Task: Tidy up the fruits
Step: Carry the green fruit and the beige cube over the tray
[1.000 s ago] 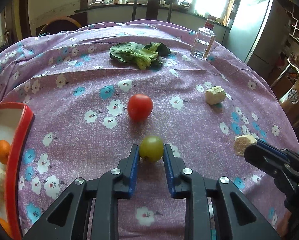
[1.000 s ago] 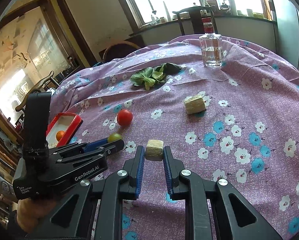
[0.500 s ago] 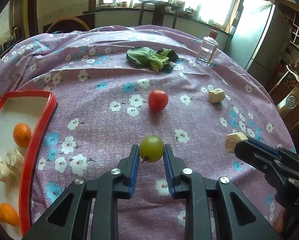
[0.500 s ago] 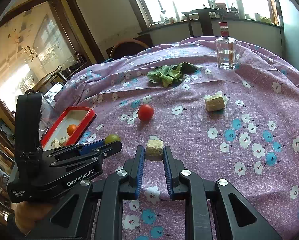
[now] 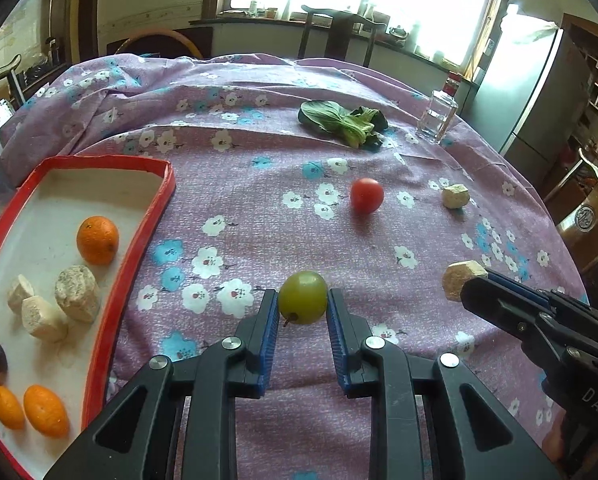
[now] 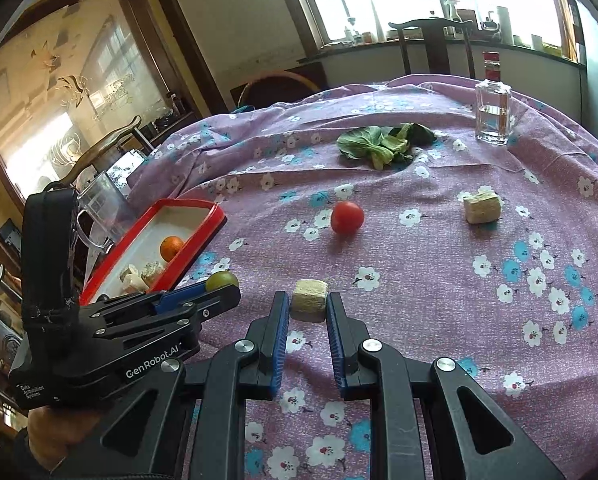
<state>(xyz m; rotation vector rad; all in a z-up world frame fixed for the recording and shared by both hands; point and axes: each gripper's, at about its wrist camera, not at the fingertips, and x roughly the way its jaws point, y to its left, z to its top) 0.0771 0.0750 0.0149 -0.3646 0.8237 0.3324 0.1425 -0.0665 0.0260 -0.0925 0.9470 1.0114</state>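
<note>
Between the blue ribbed pads of the left gripper (image 5: 303,308), in the left wrist view, sits a smooth, round green fruit (image 5: 303,297), pinched tight and held clear of the purple flowered tablecloth (image 5: 259,184). To the left lies a red-rimmed tray (image 5: 167,184) with a dimpled orange (image 5: 97,239), pale rough chunks (image 5: 77,293) and small oval fruits. A glossy red tomato (image 5: 366,195) rests on the cloth farther off, and the right gripper (image 5: 465,286) reaches in from the right edge with a crumbly beige block (image 5: 459,280). From the right wrist view, the right gripper (image 6: 307,310) clamps that porous, squarish beige block (image 6: 308,300) between its pads. Beyond it lie crinkled leafy greens (image 6: 379,144), another beige cube (image 6: 482,210) and a square glass bottle (image 6: 492,114).
</note>
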